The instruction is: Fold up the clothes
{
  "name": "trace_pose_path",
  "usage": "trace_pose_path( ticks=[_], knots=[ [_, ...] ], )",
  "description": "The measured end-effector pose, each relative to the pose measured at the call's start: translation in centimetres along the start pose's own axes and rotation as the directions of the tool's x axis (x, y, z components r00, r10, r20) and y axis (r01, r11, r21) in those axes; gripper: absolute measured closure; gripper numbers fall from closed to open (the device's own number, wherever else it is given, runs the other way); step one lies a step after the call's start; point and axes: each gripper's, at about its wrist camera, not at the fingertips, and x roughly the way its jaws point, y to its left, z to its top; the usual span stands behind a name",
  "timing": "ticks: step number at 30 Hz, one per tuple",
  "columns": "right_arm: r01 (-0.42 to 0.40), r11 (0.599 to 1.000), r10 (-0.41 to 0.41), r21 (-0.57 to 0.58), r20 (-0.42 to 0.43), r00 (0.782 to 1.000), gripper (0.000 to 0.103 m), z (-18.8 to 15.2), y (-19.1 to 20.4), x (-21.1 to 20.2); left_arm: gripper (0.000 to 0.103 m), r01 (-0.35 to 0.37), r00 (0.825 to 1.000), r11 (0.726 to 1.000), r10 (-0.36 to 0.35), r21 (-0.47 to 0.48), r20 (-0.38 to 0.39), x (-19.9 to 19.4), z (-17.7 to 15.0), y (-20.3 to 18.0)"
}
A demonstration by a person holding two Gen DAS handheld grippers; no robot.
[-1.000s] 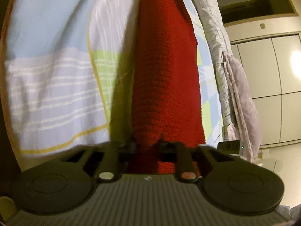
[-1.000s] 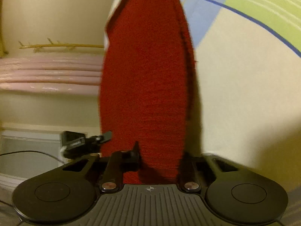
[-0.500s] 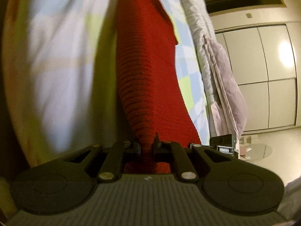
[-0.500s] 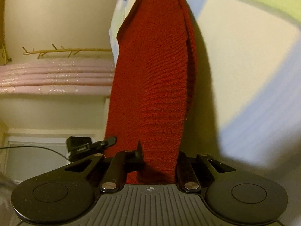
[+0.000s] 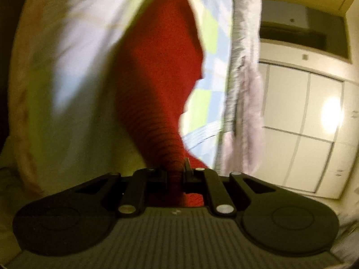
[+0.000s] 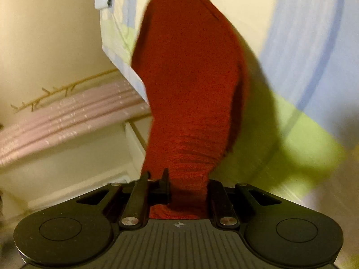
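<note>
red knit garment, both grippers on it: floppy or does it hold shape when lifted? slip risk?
Likely floppy: the red knit garment bunches into folds where the right gripper pinches it. Probably little slip: the ribbed knit is clamped in the left gripper too. It should sag and drape between the two grips.

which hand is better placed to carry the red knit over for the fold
Neither clearly: left gripper and right gripper are each shut on the red knit garment. Slight edge right, whose view is sharper.

Bedroom: bedsheet (image 5: 67,67), wardrobe doors (image 5: 303,123)
</note>
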Motion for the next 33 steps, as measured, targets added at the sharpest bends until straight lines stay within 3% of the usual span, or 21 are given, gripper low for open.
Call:
trace_pose_path(
  ticks=[4, 6, 9, 11, 13, 15, 18, 21, 23, 26, 29, 30, 31, 32, 33],
  knots=[
    [-0.061, 0.997, 0.056, 0.057, 0.074, 0.996, 0.088, 4.0, 4.1, 0.5, 0.092, 0.103, 0.994, 0.992, -0.101, -0.068, 0.038, 0.4, 5.2, -1.8],
    [-0.082, 0.993, 0.070, 0.083, 0.138, 0.988, 0.088, 6.7, 5.3, 1.6, 0.083, 0.141, 0.988, 0.984, -0.132, -0.110, 0.084, 1.1, 8.0, -1.9],
    [-0.110, 0.985, 0.075, 0.134, 0.243, 0.967, 0.069, 10.8, 6.5, 3.7, 0.078, 0.163, 0.979, 0.968, -0.135, -0.189, 0.152, 2.6, 12.0, -1.0],
    [-0.141, 0.971, 0.067, 0.195, 0.346, 0.936, 0.033, 13.4, 5.1, 4.4, 0.070, 0.161, 0.975, 0.954, -0.115, -0.251, 0.191, 3.6, 14.5, 0.0],
    [-0.176, 0.955, 0.054, 0.238, 0.446, 0.894, 0.031, 15.1, 3.1, 4.0, 0.067, 0.169, 0.967, 0.942, -0.101, -0.289, 0.236, 4.1, 16.6, 0.6],
    [-0.219, 0.947, 0.065, 0.236, 0.526, 0.848, 0.031, 15.9, 1.8, 2.7, 0.040, 0.194, 0.948, 0.942, -0.109, -0.274, 0.298, 3.2, 17.7, 0.1],
    [-0.202, 0.972, 0.098, 0.118, 0.576, 0.812, 0.031, 15.7, 2.3, 1.9, 0.037, 0.183, 0.925, 0.969, -0.112, -0.168, 0.363, 1.0, 18.3, -1.0],
    [-0.026, 0.998, 0.057, -0.063, 0.562, 0.825, 0.031, 14.6, 4.2, 1.3, 0.039, 0.038, 0.939, 0.999, -0.043, 0.019, 0.341, 0.3, 18.1, -3.0],
    [0.120, 0.973, 0.007, -0.196, 0.546, 0.837, 0.031, 13.8, 5.8, 1.7, 0.039, -0.050, 0.957, 0.987, 0.003, 0.154, 0.290, 1.1, 17.4, -4.1],
    [0.266, 0.898, -0.057, -0.350, 0.508, 0.859, 0.031, 12.4, 6.6, 3.4, 0.039, -0.158, 0.973, 0.920, 0.082, 0.358, 0.218, 2.8, 16.4, -5.4],
    [0.336, 0.831, -0.098, -0.443, 0.478, 0.873, 0.031, 12.5, 6.7, 5.7, 0.040, -0.246, 0.961, 0.835, 0.145, 0.491, 0.234, 4.6, 15.5, -6.3],
    [0.353, 0.811, -0.108, -0.466, 0.474, 0.874, 0.031, 12.7, 6.7, 6.5, 0.042, -0.249, 0.961, 0.828, 0.146, 0.503, 0.236, 5.1, 15.4, -6.4],
    [0.359, 0.801, -0.112, -0.480, 0.469, 0.876, 0.031, 12.8, 6.6, 7.1, 0.047, -0.232, 0.965, 0.834, 0.133, 0.501, 0.226, 5.5, 15.3, -6.4],
    [0.356, 0.798, -0.110, -0.486, 0.464, 0.879, 0.042, 13.0, 6.4, 7.6, 0.072, -0.215, 0.969, 0.840, 0.120, 0.499, 0.216, 5.9, 15.2, -6.3],
    [0.354, 0.796, -0.109, -0.492, 0.459, 0.882, 0.061, 13.1, 6.1, 8.1, 0.095, -0.204, 0.969, 0.846, 0.102, 0.493, 0.225, 5.8, 15.1, -6.3]
  ],
)
